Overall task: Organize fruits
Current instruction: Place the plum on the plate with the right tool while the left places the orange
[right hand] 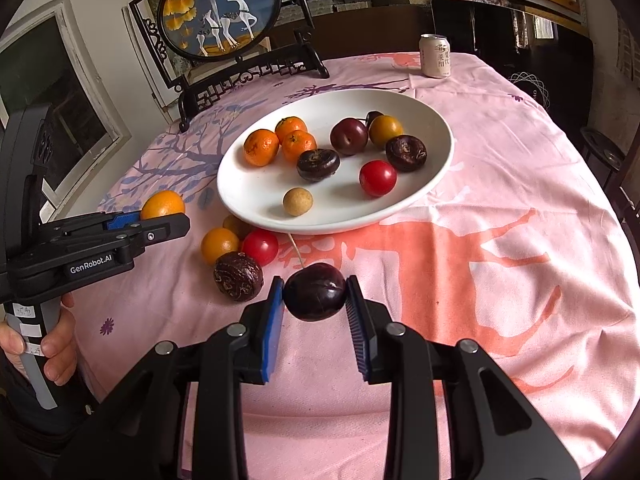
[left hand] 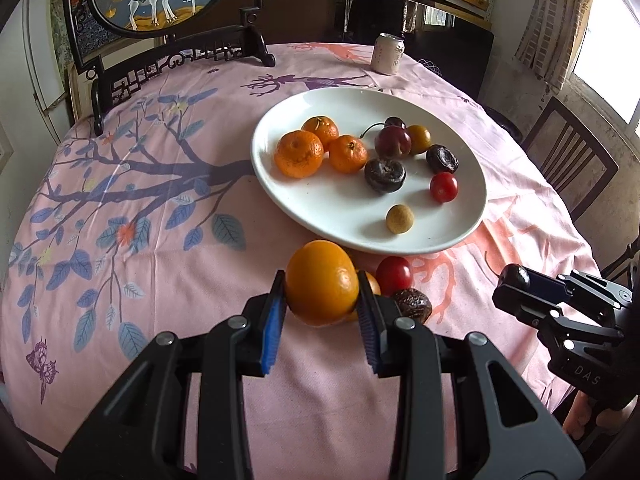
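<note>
Orange (left hand: 322, 282) clamped in left gripper (left hand: 322, 304), just beside plate (left hand: 280, 196) rim

Dark wooden chair (left hand: 568, 160) beside bright window (left hand: 612, 60)

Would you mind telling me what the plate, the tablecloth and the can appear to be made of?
The plate looks like glazed white ceramic: smooth, glossy, with soft reflections, though melamine cannot be ruled out. The tablecloth seems to be woven cotton-like fabric, matte, with creases and printed trees and deer. The can looks like thin aluminium: a shiny silver rim above a printed pale body.
</note>
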`<state>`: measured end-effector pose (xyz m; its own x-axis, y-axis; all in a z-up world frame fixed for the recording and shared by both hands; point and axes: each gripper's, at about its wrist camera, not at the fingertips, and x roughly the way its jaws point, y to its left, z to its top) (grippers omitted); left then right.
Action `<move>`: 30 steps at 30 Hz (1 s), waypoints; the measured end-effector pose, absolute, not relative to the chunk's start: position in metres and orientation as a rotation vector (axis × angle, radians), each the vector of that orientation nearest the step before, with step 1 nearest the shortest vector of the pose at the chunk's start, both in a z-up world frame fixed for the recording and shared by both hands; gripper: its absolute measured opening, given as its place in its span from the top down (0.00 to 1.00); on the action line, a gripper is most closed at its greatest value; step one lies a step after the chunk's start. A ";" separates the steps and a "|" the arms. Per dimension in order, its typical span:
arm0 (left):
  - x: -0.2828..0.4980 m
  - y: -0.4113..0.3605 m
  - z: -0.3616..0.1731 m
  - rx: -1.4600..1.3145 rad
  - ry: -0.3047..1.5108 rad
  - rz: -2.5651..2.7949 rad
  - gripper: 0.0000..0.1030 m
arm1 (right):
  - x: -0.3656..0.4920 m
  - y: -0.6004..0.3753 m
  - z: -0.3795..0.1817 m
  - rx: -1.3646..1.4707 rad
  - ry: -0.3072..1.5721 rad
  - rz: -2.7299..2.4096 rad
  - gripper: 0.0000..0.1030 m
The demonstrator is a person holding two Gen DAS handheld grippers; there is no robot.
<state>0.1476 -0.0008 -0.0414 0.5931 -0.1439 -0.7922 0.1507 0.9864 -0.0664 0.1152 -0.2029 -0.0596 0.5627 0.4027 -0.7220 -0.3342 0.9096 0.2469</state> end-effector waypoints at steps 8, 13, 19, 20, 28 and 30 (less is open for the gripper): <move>0.214 -0.031 -0.013 0.098 0.898 -0.194 0.67 | 0.157 -0.213 -0.039 0.061 0.829 0.397 0.70; 0.289 -0.052 -0.020 0.105 0.963 -0.186 0.67 | 0.206 -0.203 -0.035 0.014 0.803 0.360 0.70; 0.336 -0.063 -0.043 0.107 1.015 -0.142 0.67 | 0.240 -0.192 -0.053 -0.059 0.832 0.298 0.70; 0.337 -0.064 -0.042 0.109 1.002 -0.139 0.67 | 0.242 -0.192 -0.055 -0.057 0.836 0.300 0.70; 0.322 -0.052 -0.018 0.060 0.947 -0.155 0.56 | 0.235 -0.195 -0.048 -0.065 0.816 0.279 0.62; 0.300 -0.044 -0.003 0.040 0.901 -0.164 0.56 | 0.221 -0.200 -0.039 -0.047 0.806 0.277 0.48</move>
